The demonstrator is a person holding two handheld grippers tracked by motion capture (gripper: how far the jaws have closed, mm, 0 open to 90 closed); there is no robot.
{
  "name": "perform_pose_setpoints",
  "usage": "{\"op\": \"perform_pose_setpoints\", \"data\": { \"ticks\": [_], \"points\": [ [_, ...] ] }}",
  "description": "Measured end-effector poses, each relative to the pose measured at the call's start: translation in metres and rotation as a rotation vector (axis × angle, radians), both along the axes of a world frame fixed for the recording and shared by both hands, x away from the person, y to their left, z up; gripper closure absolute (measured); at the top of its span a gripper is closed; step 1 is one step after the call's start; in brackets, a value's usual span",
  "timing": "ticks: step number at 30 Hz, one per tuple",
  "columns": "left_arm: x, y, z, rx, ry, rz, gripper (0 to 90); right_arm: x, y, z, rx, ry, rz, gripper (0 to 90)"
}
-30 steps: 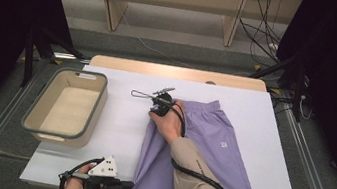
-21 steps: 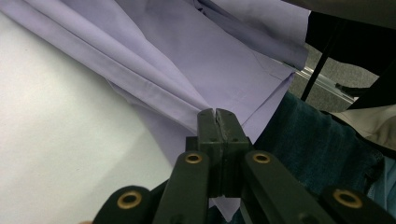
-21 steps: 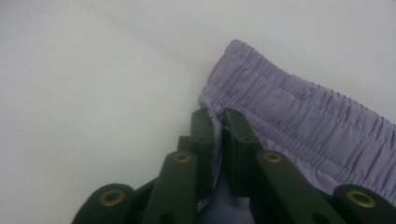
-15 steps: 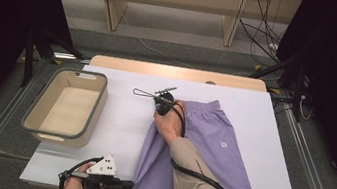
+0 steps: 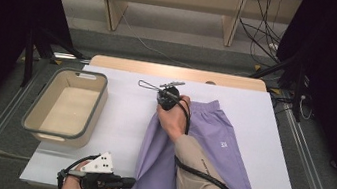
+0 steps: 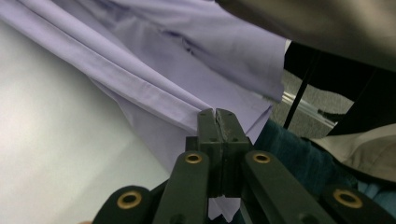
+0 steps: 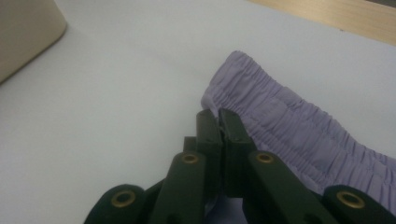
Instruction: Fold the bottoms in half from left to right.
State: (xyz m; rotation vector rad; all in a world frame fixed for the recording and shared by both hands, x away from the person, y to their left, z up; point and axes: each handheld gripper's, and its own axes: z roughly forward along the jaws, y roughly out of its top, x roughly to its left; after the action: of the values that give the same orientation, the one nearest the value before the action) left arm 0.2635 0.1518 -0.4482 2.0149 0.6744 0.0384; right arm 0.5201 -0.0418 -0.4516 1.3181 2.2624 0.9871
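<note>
right gripper (image 7: 218, 116) newly clamped on shorts (image 7: 299, 135) waistband, high view hides grip

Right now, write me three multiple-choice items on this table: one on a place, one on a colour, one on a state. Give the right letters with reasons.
1. Where does the bin stand relative to the shorts?
A. to their left in the high view
B. on top of them
C. to their right in the high view

2. What colour are the shorts?
A. red
B. lilac
C. black

3. How are the right tongs set?
A. wide open above the table
B. shut on the bin's rim
C. shut on the shorts' waistband

Answers:
1 A: the high view shows the bin at the white table's left, apart from the cloth.
2 B: the fabric is pale purple in every view.
3 C: the right gripper view shows the jaws pressed together at the gathered waistband's edge; the left tongs likewise pinch a hem.
</note>
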Motion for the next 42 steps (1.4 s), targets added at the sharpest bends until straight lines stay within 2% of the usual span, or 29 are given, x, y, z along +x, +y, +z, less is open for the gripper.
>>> {"op": "perform_pose_setpoints", "data": {
  "ticks": [7, 12, 21, 28, 42],
  "points": [
    [0.0, 0.003, 0.01, -0.077, -0.037, 0.012, 89.0, 0.001, -0.004, 0.012, 0.037, -0.011, -0.012, 88.4],
    [-0.001, 0.004, 0.016, -0.106, -0.067, 0.01, 89.0, 0.001, -0.004, 0.019, 0.055, -0.021, -0.012, 88.5],
    [-0.001, 0.008, 0.024, -0.128, -0.108, 0.026, 89.1, 0.002, 0.0, 0.027, 0.06, -0.038, -0.006, 88.5],
    [-0.001, 0.013, 0.029, -0.141, -0.109, 0.037, 89.1, 0.003, 0.004, 0.035, 0.074, -0.053, -0.002, 88.5],
    [-0.002, 0.023, 0.043, -0.161, -0.152, 0.061, 89.1, 0.005, 0.014, 0.043, 0.095, -0.066, 0.002, 88.4]
  ]
}}
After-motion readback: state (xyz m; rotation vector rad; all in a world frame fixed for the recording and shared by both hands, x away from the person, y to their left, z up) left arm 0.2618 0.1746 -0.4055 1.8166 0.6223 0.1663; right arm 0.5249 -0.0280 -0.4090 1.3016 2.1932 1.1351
